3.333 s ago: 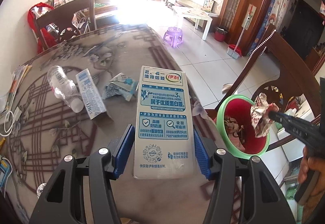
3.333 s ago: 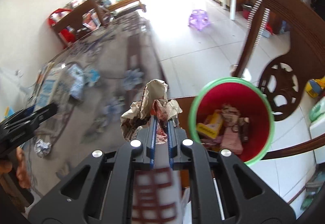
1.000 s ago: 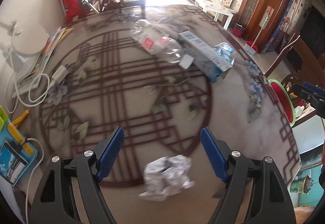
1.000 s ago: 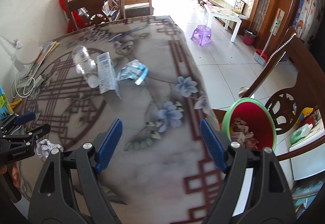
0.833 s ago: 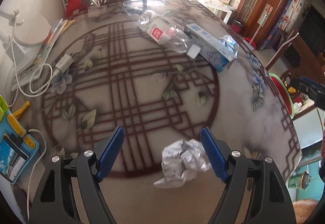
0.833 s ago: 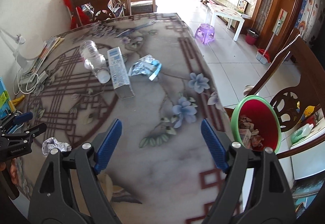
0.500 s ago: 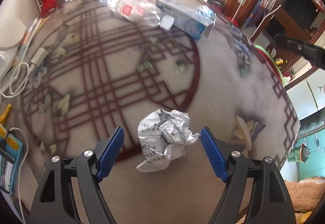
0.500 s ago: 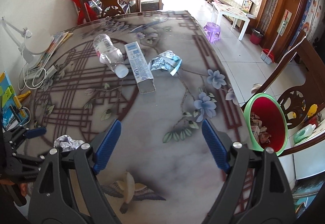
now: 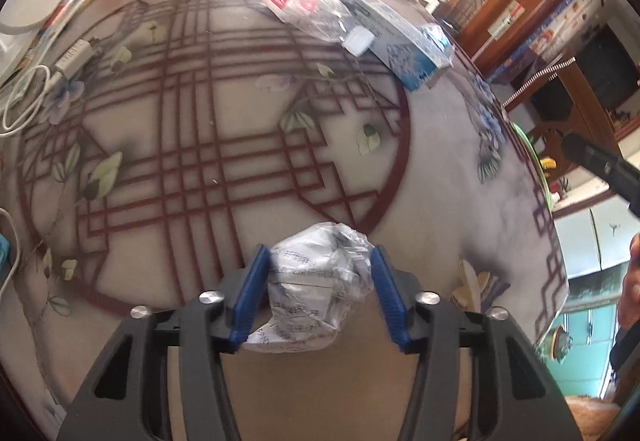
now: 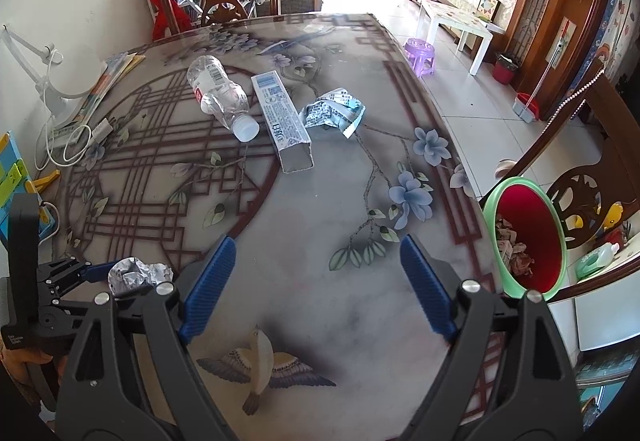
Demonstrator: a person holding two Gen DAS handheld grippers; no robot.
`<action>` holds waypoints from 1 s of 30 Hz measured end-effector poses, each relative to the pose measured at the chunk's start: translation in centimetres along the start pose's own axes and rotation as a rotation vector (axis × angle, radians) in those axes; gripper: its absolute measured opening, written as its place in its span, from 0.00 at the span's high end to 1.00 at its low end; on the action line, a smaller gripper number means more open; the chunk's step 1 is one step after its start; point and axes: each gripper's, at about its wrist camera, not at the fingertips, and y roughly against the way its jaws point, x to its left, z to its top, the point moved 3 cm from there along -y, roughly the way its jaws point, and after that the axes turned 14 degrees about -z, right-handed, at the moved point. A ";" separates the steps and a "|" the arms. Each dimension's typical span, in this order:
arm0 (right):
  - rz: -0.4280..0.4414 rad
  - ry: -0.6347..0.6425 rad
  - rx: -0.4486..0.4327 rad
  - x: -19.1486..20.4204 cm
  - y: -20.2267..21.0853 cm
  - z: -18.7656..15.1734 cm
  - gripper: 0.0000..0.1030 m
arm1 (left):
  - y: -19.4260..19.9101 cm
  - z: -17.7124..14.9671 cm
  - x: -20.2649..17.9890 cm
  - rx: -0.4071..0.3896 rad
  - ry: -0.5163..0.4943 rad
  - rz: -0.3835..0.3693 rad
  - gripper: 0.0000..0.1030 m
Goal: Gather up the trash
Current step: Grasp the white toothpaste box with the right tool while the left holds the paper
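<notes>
L gripper jaws closing w/ crumpled foil wad between pads on table, far side from bin; R gripper wide apart, empty; risk: soft wad deforms, slips out en route to bin.

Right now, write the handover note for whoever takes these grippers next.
Left gripper: jaws closing around the crumpled foil wrapper on the table, not yet lifted.
Right gripper: open, empty, above the table's near edge.
Left to collect: clear plastic bottle, long carton beside it, crumpled blue-and-white wrapper.
Bin: green rim, red inside, off the table's right edge, already holding trash.
Next: finish the grip, carry the foil wrapper to the bin, then clear the other three.
</notes>
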 end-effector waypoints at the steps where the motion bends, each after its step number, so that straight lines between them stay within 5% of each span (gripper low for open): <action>1: 0.003 0.002 0.004 0.1 -0.1 0.0 0.20 | 0.1 0.2 0.0 -0.007 0.003 0.003 0.58; 9: 0.033 0.034 0.020 1.0 -1.7 0.9 0.20 | 0.7 1.7 0.0 -0.059 -0.002 0.028 0.59; 30: 0.062 0.176 0.042 6.9 -12.8 9.9 0.20 | -1.1 2.6 1.9 -0.040 0.117 -0.007 0.52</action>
